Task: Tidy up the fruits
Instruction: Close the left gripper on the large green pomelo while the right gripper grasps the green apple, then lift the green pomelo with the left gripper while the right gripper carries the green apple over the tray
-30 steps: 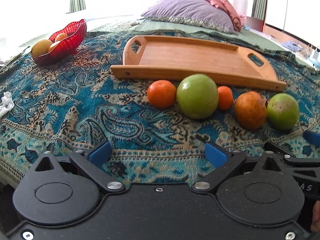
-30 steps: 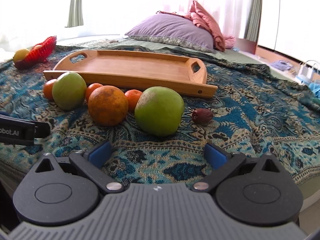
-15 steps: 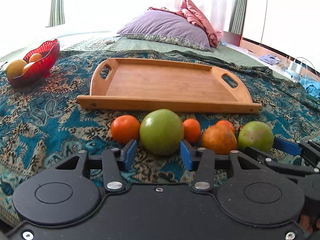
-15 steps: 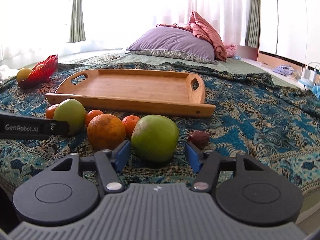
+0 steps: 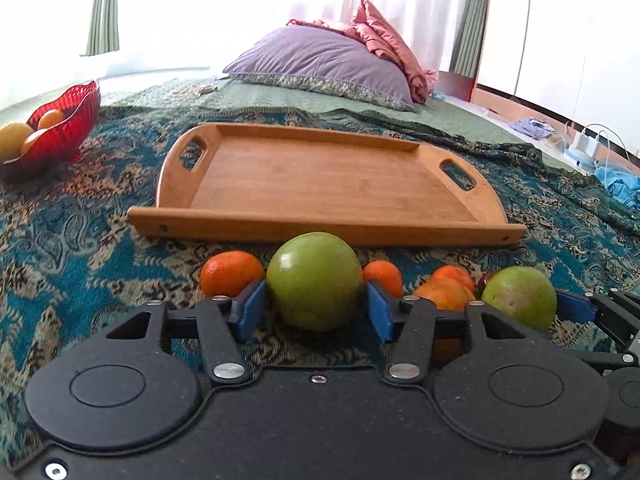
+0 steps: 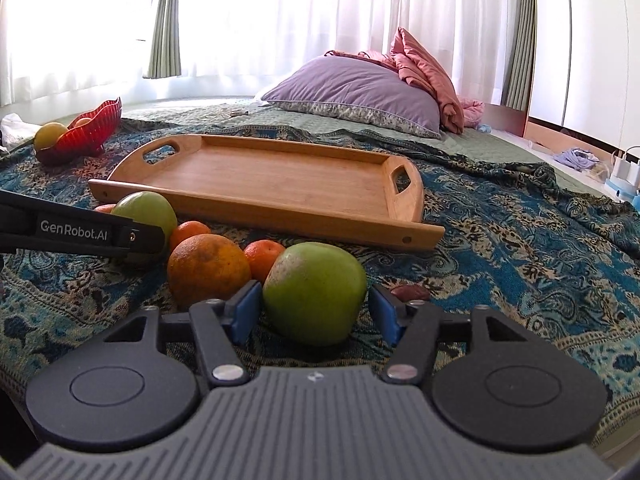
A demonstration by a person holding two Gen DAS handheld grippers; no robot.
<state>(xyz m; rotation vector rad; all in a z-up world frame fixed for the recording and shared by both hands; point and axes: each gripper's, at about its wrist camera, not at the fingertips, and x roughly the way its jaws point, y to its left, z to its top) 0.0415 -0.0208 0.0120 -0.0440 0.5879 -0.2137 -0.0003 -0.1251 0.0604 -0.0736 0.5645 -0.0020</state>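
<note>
— Squarely ahead of you, both targets?
— Yes. Your left gripper (image 5: 316, 308) straddles the smooth green apple (image 5: 314, 280) on the blanket (image 5: 80, 248), jaws just opened to its width. Your right gripper (image 6: 316, 308), jaws just closed in, brackets the blotched green apple (image 6: 314, 292). Whether either pair presses, you cannot tell
— And beyond?
— The wooden tray (image 5: 320, 226) lies just past the fruit, its long axis left to right, its near rim to clear. Mandarins (image 5: 230, 278) flank your left pads; a large orange (image 6: 208, 270) sits just left of your right apple
</note>
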